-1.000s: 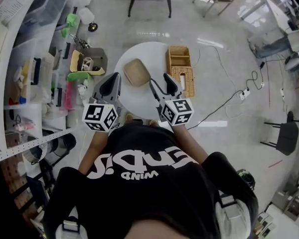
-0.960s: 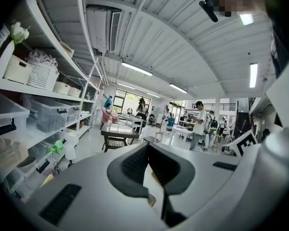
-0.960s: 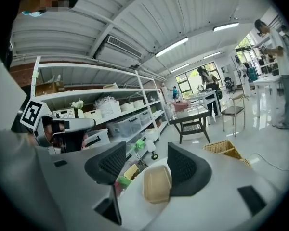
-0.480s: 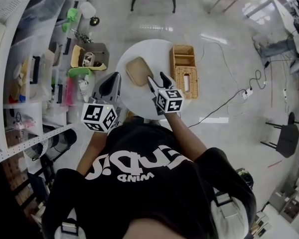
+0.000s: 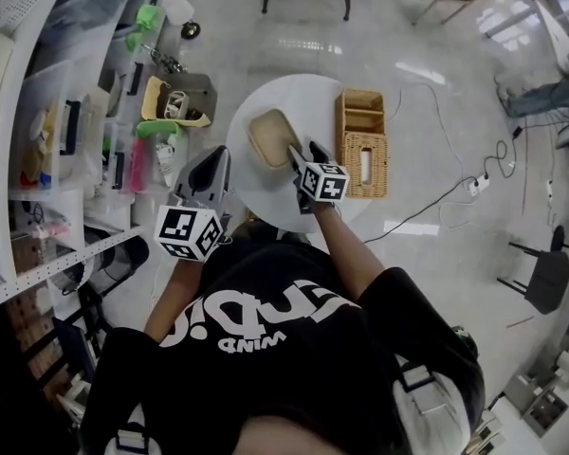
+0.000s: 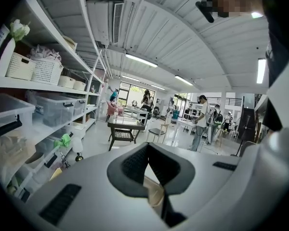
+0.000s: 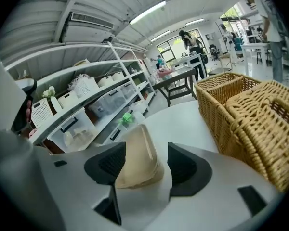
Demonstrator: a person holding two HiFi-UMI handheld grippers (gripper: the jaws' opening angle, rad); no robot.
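The right arm is stretched out over the tabletop (image 5: 266, 195), and its claw (image 5: 303, 152) sits low with jaws spread either side of the near end of the tan dish (image 5: 270, 136). The dish lies flat just left of the tabletop's middle, and a wicker basket (image 5: 342, 131) stands along the right edge. The left arm is bent close to the body, its claw (image 5: 216, 154) pinched together on nothing, off the tabletop's left edge.

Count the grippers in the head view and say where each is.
2. The left gripper hangs at the round table's left edge; the right gripper reaches over the tan tray. None seems hidden.
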